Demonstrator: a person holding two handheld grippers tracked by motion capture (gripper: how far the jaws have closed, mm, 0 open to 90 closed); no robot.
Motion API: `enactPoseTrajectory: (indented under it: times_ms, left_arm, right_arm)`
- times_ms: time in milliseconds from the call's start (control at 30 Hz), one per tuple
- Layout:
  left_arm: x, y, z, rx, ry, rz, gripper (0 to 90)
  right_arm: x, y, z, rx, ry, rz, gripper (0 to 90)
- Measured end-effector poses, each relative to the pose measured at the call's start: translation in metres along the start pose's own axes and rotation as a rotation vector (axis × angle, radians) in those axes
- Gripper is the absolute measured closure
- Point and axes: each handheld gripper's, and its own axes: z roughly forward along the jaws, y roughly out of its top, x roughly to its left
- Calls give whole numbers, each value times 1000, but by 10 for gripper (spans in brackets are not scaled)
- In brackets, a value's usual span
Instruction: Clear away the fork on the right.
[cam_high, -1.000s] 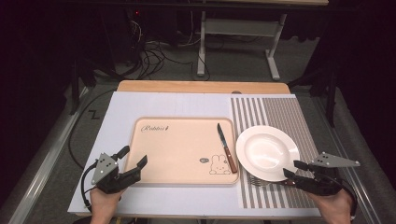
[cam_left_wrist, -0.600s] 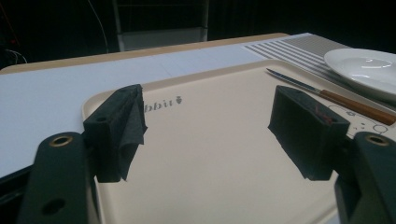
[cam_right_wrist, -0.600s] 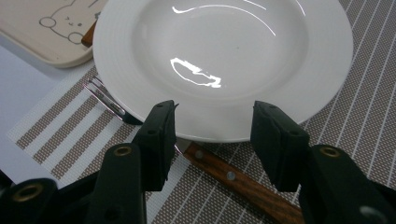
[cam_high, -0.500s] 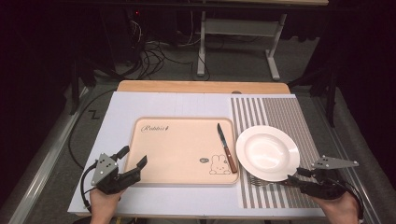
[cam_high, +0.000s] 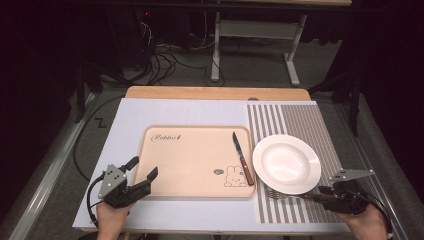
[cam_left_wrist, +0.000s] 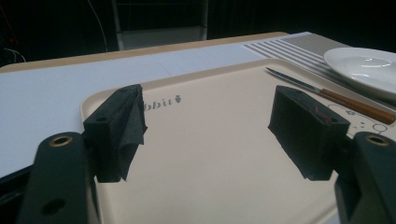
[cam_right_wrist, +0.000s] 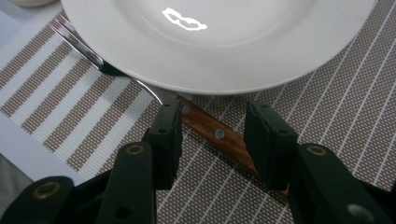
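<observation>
A fork (cam_high: 292, 196) with a wooden handle (cam_right_wrist: 219, 135) lies on the striped placemat (cam_high: 300, 120), its tines tucked under the near rim of a white plate (cam_high: 286, 162). My right gripper (cam_high: 322, 194) is low over the mat, and its jaws (cam_right_wrist: 212, 121) straddle the handle. They have just been closing, and a gap still shows beside the handle. A wooden-handled knife (cam_high: 242, 160) rests on the beige tray (cam_high: 195, 160). My left gripper (cam_high: 143, 167) hovers open at the tray's near left corner (cam_left_wrist: 210, 154), nothing between its jaws.
The tray and placemat sit on a white board over a wooden table. The plate (cam_left_wrist: 369, 65) and knife (cam_left_wrist: 327, 93) lie far right in the left gripper view. Cables and a metal stand frame lie on the dark floor beyond.
My right gripper has shifted slightly toward the table's near edge, and its jaws have narrowed around the fork handle. The left gripper has stayed put.
</observation>
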Motion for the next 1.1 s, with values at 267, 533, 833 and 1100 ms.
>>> enactPoseTrajectory:
  times_ms: [267,533,833,1100]
  left_arm:
    - [0,0,1,3,-2,1,277]
    - [0,0,0,4,-1,4,277]
    - [0,0,0,5,-1,1,277]
    - [-1,0,0,4,-1,1,277]
  right_arm:
    - [-1,2,8,57,4,-22,575]
    - [-1,8,17,94,8,-56,549]
    - [5,8,23,117,28,-98,556]
    - [19,6,23,130,33,-189,644]
